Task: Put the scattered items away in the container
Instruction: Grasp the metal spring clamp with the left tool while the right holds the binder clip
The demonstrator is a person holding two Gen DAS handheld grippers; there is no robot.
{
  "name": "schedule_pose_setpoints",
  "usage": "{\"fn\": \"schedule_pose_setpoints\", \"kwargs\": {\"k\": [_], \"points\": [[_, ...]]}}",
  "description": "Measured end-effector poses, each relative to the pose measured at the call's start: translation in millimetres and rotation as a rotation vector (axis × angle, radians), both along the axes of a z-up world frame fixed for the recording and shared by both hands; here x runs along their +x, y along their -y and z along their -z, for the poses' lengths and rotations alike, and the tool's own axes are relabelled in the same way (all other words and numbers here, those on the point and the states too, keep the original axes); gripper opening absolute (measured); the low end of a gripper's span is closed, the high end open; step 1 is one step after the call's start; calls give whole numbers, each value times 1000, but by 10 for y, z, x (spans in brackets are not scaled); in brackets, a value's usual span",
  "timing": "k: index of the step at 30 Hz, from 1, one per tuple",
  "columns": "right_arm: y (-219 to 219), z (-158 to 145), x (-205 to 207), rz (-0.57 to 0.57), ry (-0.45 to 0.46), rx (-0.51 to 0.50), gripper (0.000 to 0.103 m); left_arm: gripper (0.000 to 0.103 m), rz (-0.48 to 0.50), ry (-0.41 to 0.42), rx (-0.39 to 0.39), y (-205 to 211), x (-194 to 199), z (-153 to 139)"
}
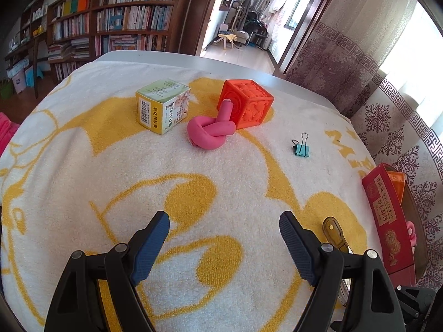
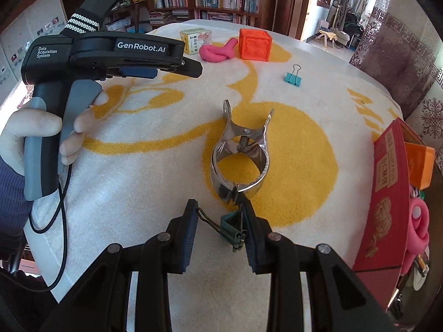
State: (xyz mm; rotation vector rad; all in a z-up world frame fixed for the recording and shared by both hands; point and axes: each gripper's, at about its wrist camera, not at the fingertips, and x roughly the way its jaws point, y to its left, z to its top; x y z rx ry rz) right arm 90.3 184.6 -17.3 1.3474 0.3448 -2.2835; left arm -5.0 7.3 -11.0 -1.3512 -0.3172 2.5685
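Green binder clip [image 2: 231, 228] pinched between right tongs [image 2: 221, 228].

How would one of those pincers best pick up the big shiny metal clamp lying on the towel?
Probably from above, pinching the narrow waist at the pivot spring of the metal clamp. It lies flat on the towel, and its looped jaws and splayed handles look too wide.
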Motion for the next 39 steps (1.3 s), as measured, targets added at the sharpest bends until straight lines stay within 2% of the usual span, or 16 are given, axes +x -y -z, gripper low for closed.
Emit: {"fn": "schedule_pose_setpoints", "kwargs": {"k": [4, 7, 10, 14, 20, 23, 26, 27, 29, 31, 35, 39], "points": [[-24, -1, 77, 14, -8, -33, 34, 84, 135, -1, 24, -270, 148, -46], [-68, 16, 97, 40, -12, -64, 34, 84, 239, 41, 31, -519, 306, -7], [-126, 24, 123, 73, -23, -105, 34, 84, 283, 88, 25, -702, 413, 44], [-80, 24, 277, 69, -106, -69, 34, 84, 279, 118, -4, -834, 458, 73], [10, -49, 433, 20, -202, -16, 34, 84, 295, 140, 3, -984, 488, 57], [-26, -33, 422, 11, -161, -52, 34, 84, 282, 121, -54, -1037, 479, 69], [-144, 22, 366, 20, -65, -141, 34, 84, 259, 93, -90, -1021, 456, 77], [-185, 37, 356, 20, -36, -166, 34, 84, 242, 72, -123, -1006, 448, 67], [-260, 27, 356, 29, -16, -187, 34, 84, 196, 30, -196, -950, 428, 50], [-326, 19, 356, 53, -3, -197, 34, 84, 153, 16, -222, -845, 395, 34], [-359, 16, 360, 87, -35, -169, 35, 84, 149, 16, -143, -678, 410, -35], [-320, 22, 339, 108, -52, -158, 35, 84, 220, -23, -117, -807, 500, -135]]}}
